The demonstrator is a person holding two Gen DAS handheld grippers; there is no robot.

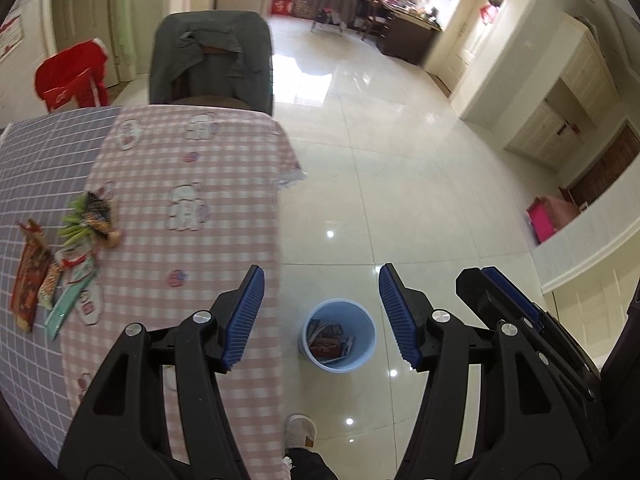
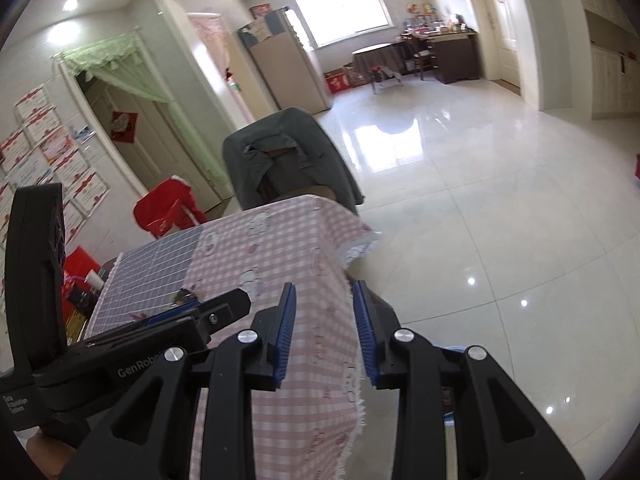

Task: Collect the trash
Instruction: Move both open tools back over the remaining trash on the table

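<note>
"GenRobo…" is printed in white on the left gripper's body, readable only from the right wrist view. The left gripper (image 1: 321,316) hangs released and empty above a blue trash bin (image 1: 362,322) on the floor, wrappers already inside. More snack wrappers (image 1: 68,248) lie on the checked worktop (image 1: 192,168). The right gripper (image 2: 324,332) is parted, grasping nothing.
</note>
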